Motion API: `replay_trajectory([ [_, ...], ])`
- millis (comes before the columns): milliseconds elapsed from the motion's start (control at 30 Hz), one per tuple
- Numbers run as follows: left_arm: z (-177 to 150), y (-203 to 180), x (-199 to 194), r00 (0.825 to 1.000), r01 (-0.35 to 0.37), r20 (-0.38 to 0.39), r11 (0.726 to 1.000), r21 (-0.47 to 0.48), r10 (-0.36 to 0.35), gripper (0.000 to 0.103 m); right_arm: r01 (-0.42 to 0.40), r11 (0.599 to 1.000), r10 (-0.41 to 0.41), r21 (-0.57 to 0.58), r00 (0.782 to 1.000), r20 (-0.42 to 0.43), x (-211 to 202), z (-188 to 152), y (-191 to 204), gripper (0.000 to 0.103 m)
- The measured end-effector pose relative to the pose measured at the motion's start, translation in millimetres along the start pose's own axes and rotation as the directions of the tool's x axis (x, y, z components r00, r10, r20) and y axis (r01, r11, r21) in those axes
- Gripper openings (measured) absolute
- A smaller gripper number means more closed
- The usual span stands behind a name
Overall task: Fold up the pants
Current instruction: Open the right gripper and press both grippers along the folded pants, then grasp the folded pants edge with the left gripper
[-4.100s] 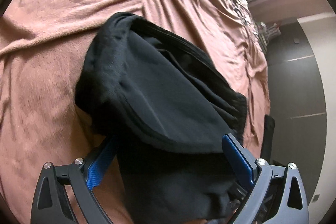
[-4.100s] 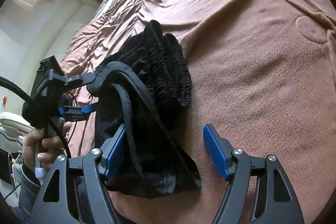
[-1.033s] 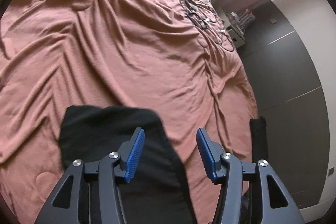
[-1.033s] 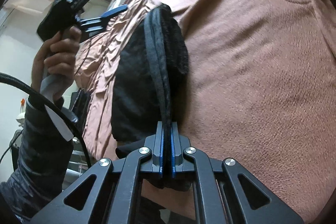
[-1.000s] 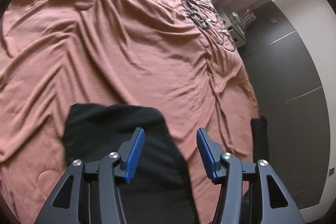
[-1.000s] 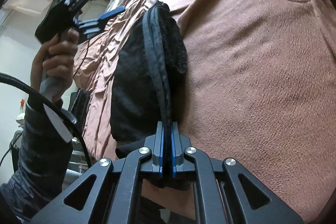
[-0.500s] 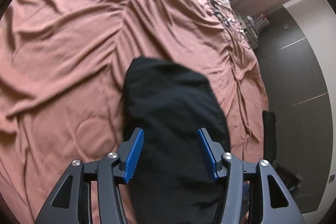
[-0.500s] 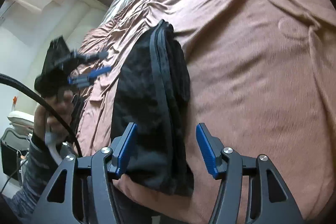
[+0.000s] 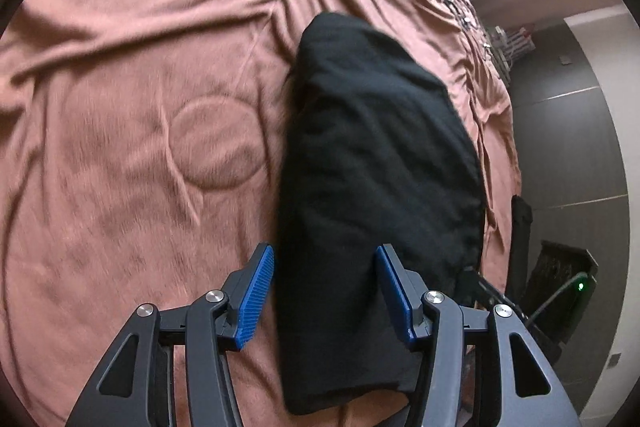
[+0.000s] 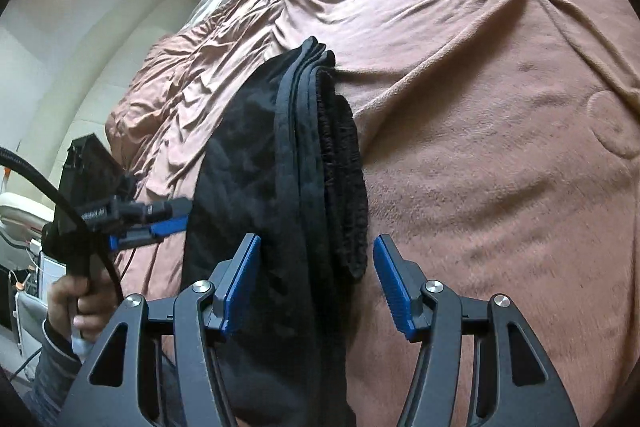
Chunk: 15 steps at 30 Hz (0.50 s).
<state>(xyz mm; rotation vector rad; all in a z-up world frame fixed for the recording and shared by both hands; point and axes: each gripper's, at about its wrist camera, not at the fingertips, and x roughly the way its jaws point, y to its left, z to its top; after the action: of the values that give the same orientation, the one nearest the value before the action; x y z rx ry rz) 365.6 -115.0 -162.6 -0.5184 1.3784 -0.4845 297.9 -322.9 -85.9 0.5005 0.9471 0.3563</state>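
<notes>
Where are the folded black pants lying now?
The pants lie on the brown bedspread, near its right edge in the left wrist view, beside a round stitched mark.

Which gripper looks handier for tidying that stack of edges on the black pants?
Probably the right gripper: its open jaws straddle the pants at the stacked edges. The left gripper faces smooth cloth.

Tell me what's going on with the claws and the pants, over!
Left claw open, right claw open, neither gripping. Black pants folded in a stack on the brown blanket. Nothing in the way.
</notes>
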Motion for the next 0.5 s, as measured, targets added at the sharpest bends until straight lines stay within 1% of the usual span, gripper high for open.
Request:
replay_trajectory([
  [33, -2.3, 3.1, 2.8, 1.000, 0.006, -0.016, 1.000, -0.013, -0.007, 0.055, -0.001, 1.000, 0.001, 0.002, 1.000, -0.002, 1.6, 1.6, -3.0, 0.056],
  [100, -6.7, 7.7, 6.0, 0.999, 0.031, -0.033, 0.999, -0.042, -0.033, 0.050, 0.000, 1.000, 0.000, 0.002, 1.000, -0.008, 5.5, 2.3, -5.8, 0.056],
  [200, -13.3, 8.7, 7.3, 0.997, 0.059, -0.046, 0.997, -0.056, -0.061, 0.047, -0.006, 1.000, 0.006, 0.000, 1.000, -0.002, 4.8, 0.5, -8.4, 0.056],
  [233, -14.9, 8.1, 6.4, 0.996, 0.068, -0.047, 0.996, -0.057, -0.071, 0.047, -0.013, 1.000, 0.013, 0.004, 1.000, -0.002, 5.6, 0.3, -9.7, 0.051],
  [300, -20.0, 7.8, 5.3, 0.995, 0.080, -0.057, 0.995, -0.057, -0.083, 0.046, -0.040, 0.999, 0.040, 0.031, 0.999, -0.009, 8.7, -0.3, -15.1, 0.045],
  [433, -33.0, 9.6, 9.2, 0.991, 0.088, -0.091, 0.994, -0.066, -0.094, 0.046, -0.073, 0.995, 0.073, 0.068, 0.997, -0.004, 10.0, -1.7, -22.7, 0.042],
  [467, -36.1, 9.4, 10.0, 0.991, 0.086, -0.096, 0.995, -0.058, -0.091, 0.045, -0.077, 0.994, 0.077, 0.073, 0.997, -0.004, 10.7, -1.9, -23.6, 0.042],
  [500, -39.5, 7.8, 11.2, 0.991, 0.079, -0.100, 0.996, -0.048, -0.083, 0.042, -0.081, 0.994, 0.082, 0.079, 0.997, -0.004, 11.0, -2.2, -24.1, 0.042],
])
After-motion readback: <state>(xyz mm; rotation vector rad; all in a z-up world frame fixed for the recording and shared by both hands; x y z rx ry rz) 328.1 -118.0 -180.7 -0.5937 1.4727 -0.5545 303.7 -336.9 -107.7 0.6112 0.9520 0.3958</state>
